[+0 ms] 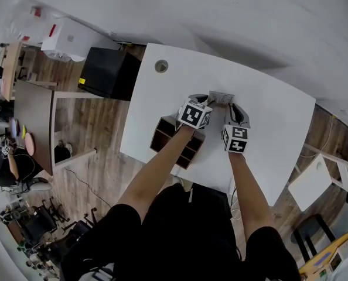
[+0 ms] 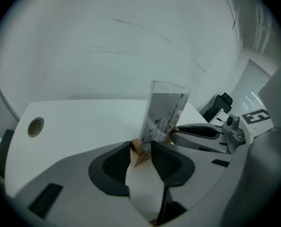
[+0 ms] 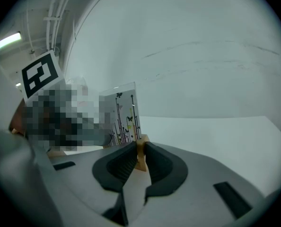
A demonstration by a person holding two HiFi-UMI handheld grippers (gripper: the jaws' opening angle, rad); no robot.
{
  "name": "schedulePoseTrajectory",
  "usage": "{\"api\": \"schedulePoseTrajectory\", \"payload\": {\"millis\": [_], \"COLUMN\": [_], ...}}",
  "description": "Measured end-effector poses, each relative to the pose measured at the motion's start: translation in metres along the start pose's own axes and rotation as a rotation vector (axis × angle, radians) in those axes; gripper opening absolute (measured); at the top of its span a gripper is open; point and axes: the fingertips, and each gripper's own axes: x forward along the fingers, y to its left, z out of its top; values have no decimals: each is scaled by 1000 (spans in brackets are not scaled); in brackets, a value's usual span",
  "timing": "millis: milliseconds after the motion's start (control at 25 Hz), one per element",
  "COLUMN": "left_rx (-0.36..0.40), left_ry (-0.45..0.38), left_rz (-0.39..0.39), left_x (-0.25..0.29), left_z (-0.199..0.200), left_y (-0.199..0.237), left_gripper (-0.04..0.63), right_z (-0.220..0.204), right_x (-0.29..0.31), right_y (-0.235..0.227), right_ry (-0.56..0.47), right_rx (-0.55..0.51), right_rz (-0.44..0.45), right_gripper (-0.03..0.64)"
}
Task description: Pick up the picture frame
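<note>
- The left tongs (image 2: 141, 148) are clamped on the left end of the picture frame's (image 2: 166, 110) wooden base.
- The frame stands upright on the white table (image 1: 268, 116).
- The right tongs (image 3: 139, 155) pinch the base's other end.
- Best to lift both ends together and level, so the clear pane does not tip.
- Count: one frame, two tongs.

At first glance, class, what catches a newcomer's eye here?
A clear picture frame, upright at the middle of the white table, has its wooden base pinched at each end by the left gripper and the right gripper. A dark wooden cubby unit sits at the table's near edge.
</note>
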Motion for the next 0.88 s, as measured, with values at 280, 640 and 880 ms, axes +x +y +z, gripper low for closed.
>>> {"api": "schedulePoseTrajectory", "payload": {"millis": [280,640,880], "left_rx": [32,64,101], "left_ry": [-50,-121,-164], "left_rz": [7,8,-9], "left_x": [-26,-85,-125], "left_z": [14,10,-4], "left_y": [-19,-57,-87], "left_gripper": [143,143,143], "right_z": [20,38,35], "right_x": [-27,-88,-137], "right_y": [3,26,45], "right_ry": [-55,-110,-151], "right_rx": [18,-10,21], "right_rz": [-7,-4,-26], "right_gripper": [71,71,69]}}
